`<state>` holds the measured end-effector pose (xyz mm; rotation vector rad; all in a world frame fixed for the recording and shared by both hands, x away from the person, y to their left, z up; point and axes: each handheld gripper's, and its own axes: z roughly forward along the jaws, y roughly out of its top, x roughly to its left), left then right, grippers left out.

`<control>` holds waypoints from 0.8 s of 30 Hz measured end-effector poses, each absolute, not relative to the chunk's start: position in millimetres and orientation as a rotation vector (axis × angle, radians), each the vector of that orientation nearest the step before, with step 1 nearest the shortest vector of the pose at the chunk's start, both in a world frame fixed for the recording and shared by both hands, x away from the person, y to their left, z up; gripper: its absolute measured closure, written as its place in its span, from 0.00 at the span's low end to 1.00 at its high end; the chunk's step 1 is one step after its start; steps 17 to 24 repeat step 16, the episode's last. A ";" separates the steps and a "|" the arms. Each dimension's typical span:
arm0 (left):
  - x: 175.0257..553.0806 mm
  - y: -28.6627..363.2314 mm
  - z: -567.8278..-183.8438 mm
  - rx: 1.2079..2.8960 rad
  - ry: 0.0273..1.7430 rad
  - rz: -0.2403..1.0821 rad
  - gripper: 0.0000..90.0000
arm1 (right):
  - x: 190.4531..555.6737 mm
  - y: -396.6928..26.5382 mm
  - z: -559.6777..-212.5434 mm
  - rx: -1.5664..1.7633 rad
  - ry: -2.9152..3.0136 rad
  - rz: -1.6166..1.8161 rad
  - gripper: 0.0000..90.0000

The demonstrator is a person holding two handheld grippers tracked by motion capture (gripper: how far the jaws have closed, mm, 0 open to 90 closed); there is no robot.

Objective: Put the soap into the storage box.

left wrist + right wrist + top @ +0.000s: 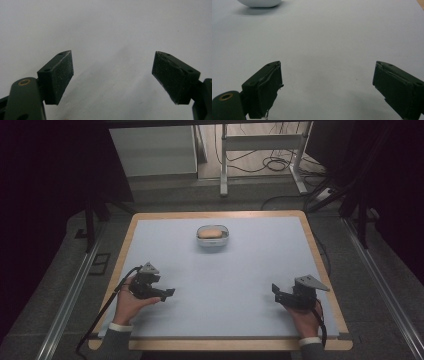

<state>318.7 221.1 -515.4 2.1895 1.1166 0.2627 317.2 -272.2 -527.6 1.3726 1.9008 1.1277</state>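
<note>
A small white bowl [213, 238] with a tan, bread-like lump [212, 233] in it stands on the pale blue mat at the far middle of the table. Its base [259, 3] peeks in at the top left of the right gripper view. My left gripper [169, 293] lies low at the near left in a person's hand, pointing right. Its jaws stand wide apart over bare mat [112, 72], with nothing between them. My right gripper [275, 292] rests at the near right, pointing left. It is open too [327, 87], with only mat between its pads.
The mat [220, 285] covers a wooden table top whose rim [320, 270] shows all round. Metal rails run along both sides of the table. A white desk frame [260, 155] and cables stand on the floor beyond the far edge.
</note>
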 end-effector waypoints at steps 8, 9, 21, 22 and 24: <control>314.2 228.4 -513.9 2.152 1.136 0.265 0.19 | 317.2 -272.0 -527.5 1.369 1.906 1.125 0.10; 313.6 228.6 -513.8 2.150 1.136 0.268 0.19 | 317.2 -272.0 -527.5 1.369 1.906 1.125 0.10; 313.5 227.4 -517.0 2.147 1.140 0.259 0.19 | 317.3 -272.1 -527.4 1.364 1.913 1.130 0.10; 313.5 227.4 -517.0 2.147 1.140 0.259 0.19 | 317.3 -272.1 -527.4 1.364 1.913 1.130 0.10; 313.5 227.4 -517.0 2.147 1.140 0.259 0.19 | 317.3 -272.1 -527.4 1.364 1.913 1.130 0.10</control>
